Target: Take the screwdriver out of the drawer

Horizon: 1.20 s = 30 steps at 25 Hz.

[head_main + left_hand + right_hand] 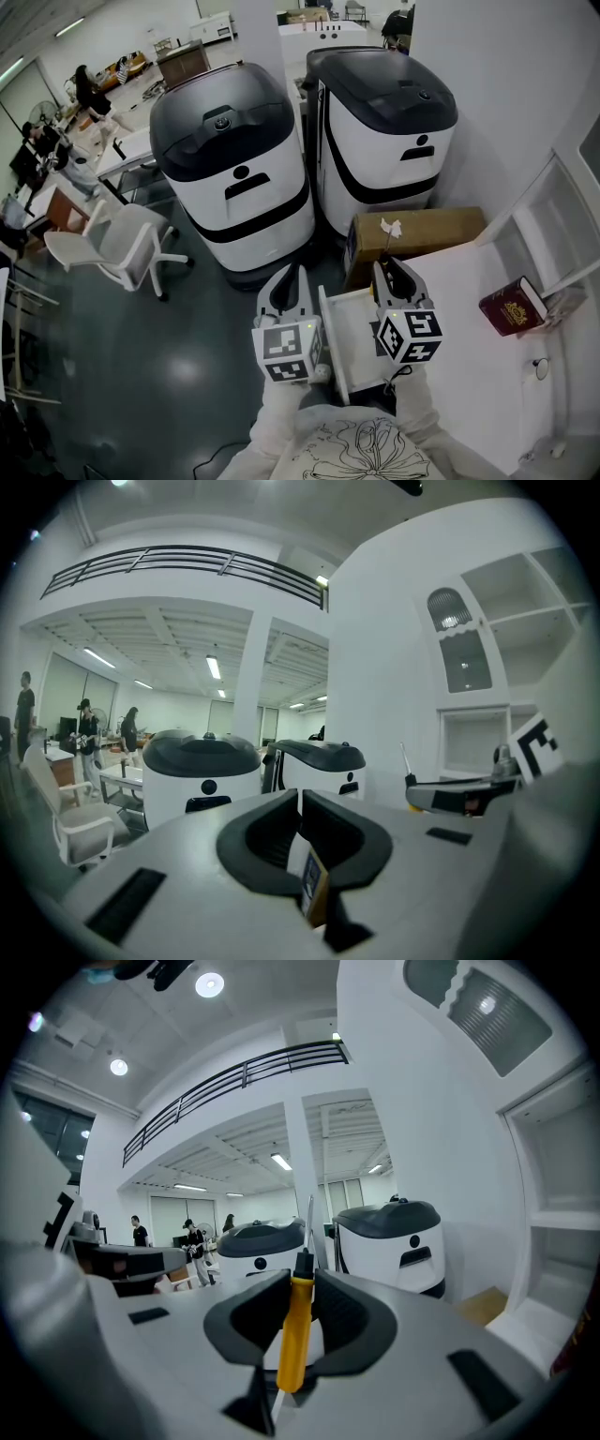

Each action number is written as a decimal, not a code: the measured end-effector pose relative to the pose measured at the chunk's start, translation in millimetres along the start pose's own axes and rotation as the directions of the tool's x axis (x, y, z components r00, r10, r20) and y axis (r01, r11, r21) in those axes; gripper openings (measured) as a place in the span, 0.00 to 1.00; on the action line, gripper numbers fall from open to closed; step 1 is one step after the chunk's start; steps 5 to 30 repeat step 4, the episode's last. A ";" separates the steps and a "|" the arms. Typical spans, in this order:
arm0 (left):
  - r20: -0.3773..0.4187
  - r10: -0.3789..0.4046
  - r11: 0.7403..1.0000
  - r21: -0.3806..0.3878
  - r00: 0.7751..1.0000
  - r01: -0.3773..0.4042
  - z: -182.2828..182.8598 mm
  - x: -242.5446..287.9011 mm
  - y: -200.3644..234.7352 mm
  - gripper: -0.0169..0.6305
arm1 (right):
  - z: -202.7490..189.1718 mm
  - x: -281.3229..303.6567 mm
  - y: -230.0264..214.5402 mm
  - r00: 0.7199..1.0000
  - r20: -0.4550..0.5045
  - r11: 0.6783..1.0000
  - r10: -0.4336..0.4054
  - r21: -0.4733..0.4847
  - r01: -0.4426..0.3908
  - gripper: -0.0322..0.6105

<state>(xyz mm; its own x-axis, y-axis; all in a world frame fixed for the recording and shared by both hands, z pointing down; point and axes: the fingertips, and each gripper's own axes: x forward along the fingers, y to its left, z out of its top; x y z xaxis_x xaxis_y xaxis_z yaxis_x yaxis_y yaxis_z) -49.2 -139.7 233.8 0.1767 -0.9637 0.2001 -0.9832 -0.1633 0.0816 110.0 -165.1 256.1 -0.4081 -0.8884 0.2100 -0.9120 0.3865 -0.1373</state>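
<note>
- Head view: the left gripper [292,272] and the right gripper [387,264] are held side by side at the open drawer [330,342].
- Left gripper view: the jaws are closed together, with nothing gripped.
- Right gripper view: the screwdriver [295,1330] is clamped upright by its yellow handle, clear of the drawer.

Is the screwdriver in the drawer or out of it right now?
Out. The right gripper is shut on the screwdriver by its yellow handle, shaft pointing up; the drawer stands open.

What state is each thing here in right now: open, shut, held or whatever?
Drawer: pulled open.
Screwdriver: clamped in the right gripper.
Left gripper: jaws together, empty.
Red book: closed.
Cardboard box: closed.
</note>
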 end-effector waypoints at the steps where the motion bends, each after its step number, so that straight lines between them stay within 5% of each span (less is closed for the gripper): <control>1: -0.001 -0.002 1.000 0.001 1.000 0.002 0.0 0.3 -0.3 0.05 | 0.3 0.1 -0.1 1.000 0.001 1.000 -0.001 0.000 0.001 0.17; 30: -0.003 -0.009 1.000 0.008 1.000 0.009 0.2 0.9 -1.0 0.05 | 1.1 -0.1 -0.1 1.000 0.004 1.000 -0.004 0.000 0.004 0.17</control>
